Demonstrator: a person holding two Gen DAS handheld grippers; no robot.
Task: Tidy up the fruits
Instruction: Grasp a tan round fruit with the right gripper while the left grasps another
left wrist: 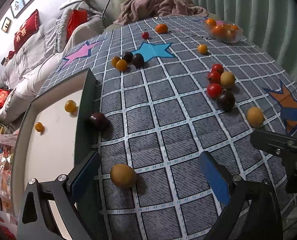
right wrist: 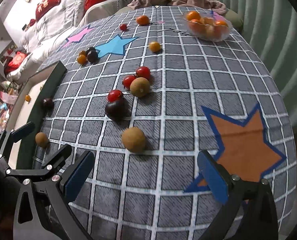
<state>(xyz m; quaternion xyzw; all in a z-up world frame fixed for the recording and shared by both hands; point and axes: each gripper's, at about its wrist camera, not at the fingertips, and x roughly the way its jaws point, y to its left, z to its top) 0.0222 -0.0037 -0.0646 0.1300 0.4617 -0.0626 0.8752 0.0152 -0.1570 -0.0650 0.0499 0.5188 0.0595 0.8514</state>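
Observation:
Fruits lie scattered on a grey checked cloth (left wrist: 168,120). My left gripper (left wrist: 148,172) is open and empty, with a tan round fruit (left wrist: 123,176) between its fingers, close to the left pad. My right gripper (right wrist: 146,176) is open and empty, just short of another tan fruit (right wrist: 133,139). A dark plum (right wrist: 115,108), red tomatoes (right wrist: 115,95) and a third tan fruit (right wrist: 139,87) cluster mid-table. A clear bowl of oranges (right wrist: 208,27) stands far right. A white tray (left wrist: 54,140) at the left holds two small yellow fruits (left wrist: 70,106).
A dark plum (left wrist: 98,120) rests against the tray's dark rim (left wrist: 84,108). More plums and yellow fruits (left wrist: 128,60) lie by a blue star (left wrist: 152,50). An orange star (right wrist: 246,140) is near right. A sofa with a blanket (left wrist: 158,4) lies beyond.

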